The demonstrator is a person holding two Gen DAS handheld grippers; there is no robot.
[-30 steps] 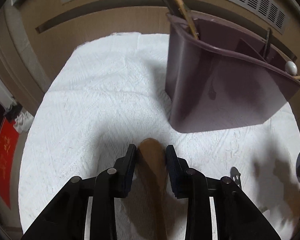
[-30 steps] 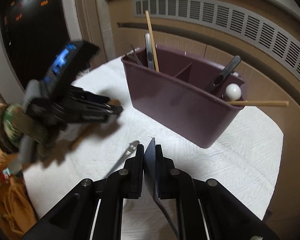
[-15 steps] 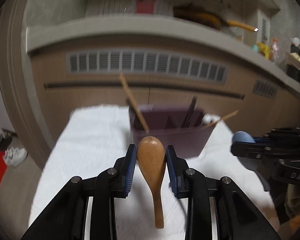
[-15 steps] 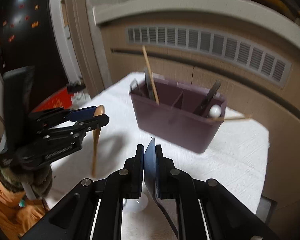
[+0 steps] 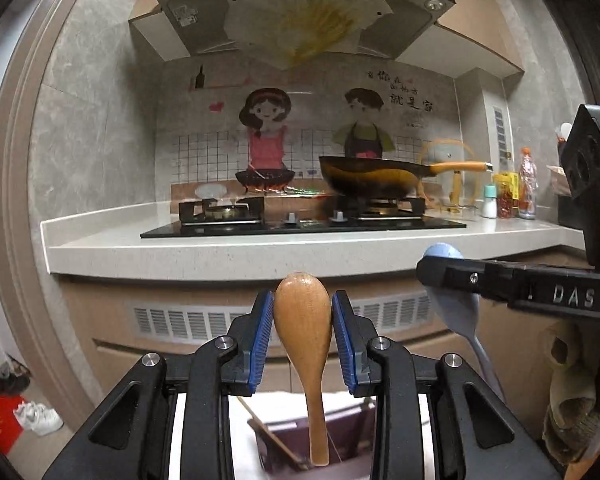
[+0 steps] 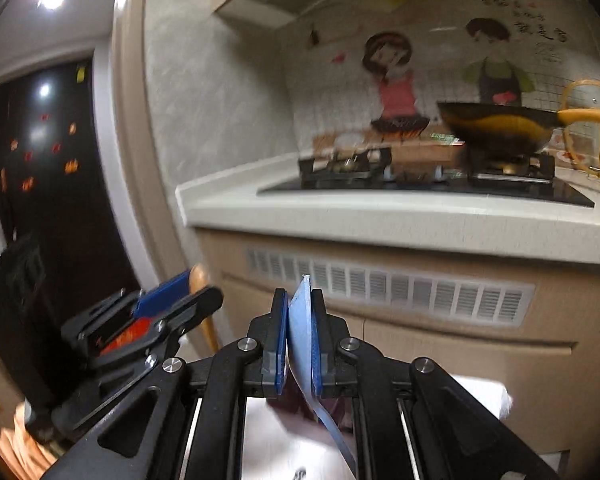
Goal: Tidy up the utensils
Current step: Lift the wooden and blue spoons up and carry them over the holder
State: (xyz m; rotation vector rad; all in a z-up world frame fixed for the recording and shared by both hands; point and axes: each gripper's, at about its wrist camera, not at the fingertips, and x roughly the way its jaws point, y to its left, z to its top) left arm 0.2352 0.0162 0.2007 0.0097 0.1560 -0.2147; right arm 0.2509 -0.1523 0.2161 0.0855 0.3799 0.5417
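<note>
- My left gripper has its two blue pads clamped on one wooden spoon, bowl up and handle hanging down.
- My right gripper is pinched nearly shut on one pale blue spoon, held edge-on with the handle drooping.
- One purple utensil caddy sits low between my left fingers on the white cloth, with one stick leaning in it.
- Behind: two burners, one wok on the right one.

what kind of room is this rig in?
Most likely a home kitchen: a black gas hob set in a pale stone countertop, a dark wok with an orange handle on it, and a range hood above.
</note>
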